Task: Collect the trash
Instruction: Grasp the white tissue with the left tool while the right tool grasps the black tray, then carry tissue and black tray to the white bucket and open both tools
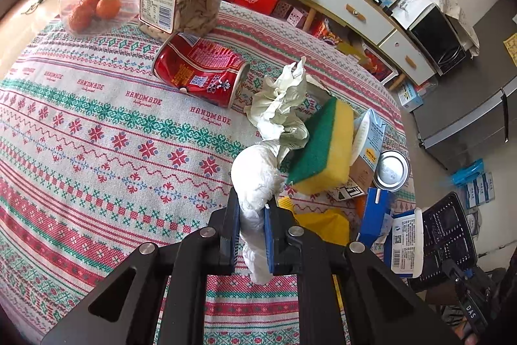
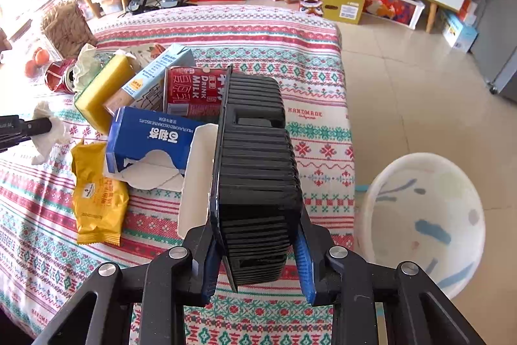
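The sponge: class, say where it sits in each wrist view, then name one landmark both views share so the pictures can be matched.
Left wrist view: the sponge lies right of centre, green face up-left, just beyond the tissue held in the left gripper.
Right wrist view: the sponge lies upper left, yellow side showing, left of the black tray held in the right gripper.
Shared landmark: the red can behind the sponge.
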### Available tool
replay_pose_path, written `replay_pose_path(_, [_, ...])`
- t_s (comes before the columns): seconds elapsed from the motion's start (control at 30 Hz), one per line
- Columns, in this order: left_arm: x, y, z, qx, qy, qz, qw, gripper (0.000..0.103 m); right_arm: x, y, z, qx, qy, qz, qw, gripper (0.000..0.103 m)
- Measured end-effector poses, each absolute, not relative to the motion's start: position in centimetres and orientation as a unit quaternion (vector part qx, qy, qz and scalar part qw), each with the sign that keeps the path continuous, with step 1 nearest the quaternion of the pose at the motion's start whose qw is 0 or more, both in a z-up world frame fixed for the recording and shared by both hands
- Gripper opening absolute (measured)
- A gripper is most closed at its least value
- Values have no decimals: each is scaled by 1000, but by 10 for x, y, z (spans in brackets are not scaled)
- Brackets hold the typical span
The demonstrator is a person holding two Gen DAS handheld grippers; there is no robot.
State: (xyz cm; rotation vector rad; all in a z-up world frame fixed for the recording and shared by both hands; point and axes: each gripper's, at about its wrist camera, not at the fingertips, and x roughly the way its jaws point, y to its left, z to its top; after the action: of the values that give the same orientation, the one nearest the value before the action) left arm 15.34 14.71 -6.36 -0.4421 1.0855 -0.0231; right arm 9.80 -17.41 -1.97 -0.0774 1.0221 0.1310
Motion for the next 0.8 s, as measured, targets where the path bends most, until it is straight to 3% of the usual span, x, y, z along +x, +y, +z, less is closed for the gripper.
replay_pose_path(0.33, [107, 117, -5, -190, 465, -75, 861, 13, 90, -191, -3, -38, 455, 27, 889, 34])
replay_pose_path(0.8, [85, -5, 36, -144, 449, -173, 865, 13, 66, -263, 24, 35, 419, -31, 907, 34])
